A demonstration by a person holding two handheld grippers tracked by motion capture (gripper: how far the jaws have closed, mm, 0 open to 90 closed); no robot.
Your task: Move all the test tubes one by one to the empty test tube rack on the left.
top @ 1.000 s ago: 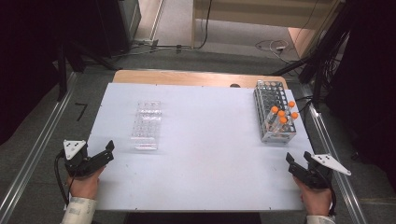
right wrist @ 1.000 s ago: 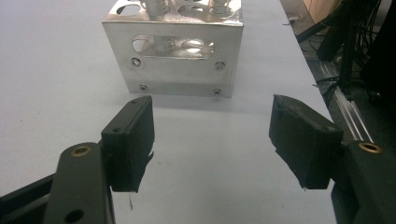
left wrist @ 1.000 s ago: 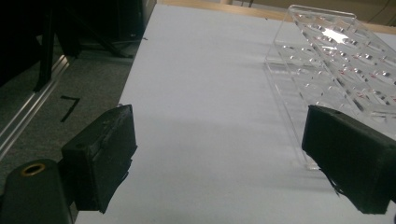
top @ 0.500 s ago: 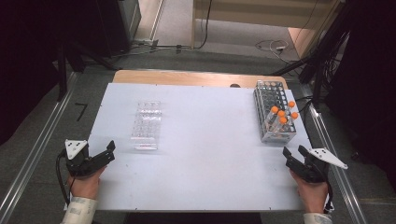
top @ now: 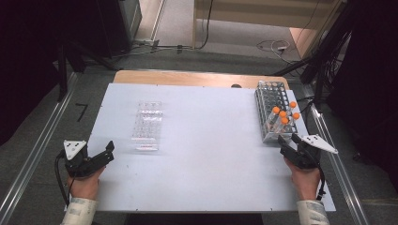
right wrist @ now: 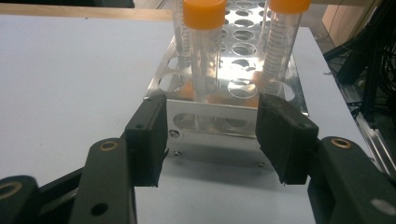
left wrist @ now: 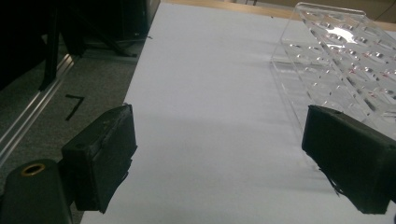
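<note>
A metal tube rack (top: 271, 101) stands at the table's right, several orange-capped tubes (top: 283, 117) upright in its near end. My right gripper (top: 287, 139) sits just in front of that near end, open; its jaws have just been closing, with nothing between them. In the right gripper view the gripper (right wrist: 212, 126) faces the rack (right wrist: 233, 88), an orange-capped tube (right wrist: 204, 51) straight ahead and another tube (right wrist: 280, 42) to its right. A clear plastic rack (top: 148, 124) lies left of centre. My left gripper (top: 110, 151) rests open near the front left, short of it; the left gripper view shows the gripper (left wrist: 224, 144) with the clear rack (left wrist: 345, 56) ahead on the right.
A white sheet (top: 211, 164) covers the table, with a wooden edge (top: 187, 78) at the back. Metal rails (top: 28, 173) run along the floor on both sides. Cables (top: 272, 46) lie on the floor behind.
My right gripper has moved forward toward the near end of the metal rack, and its jaws have narrowed. The left gripper has stayed put.
</note>
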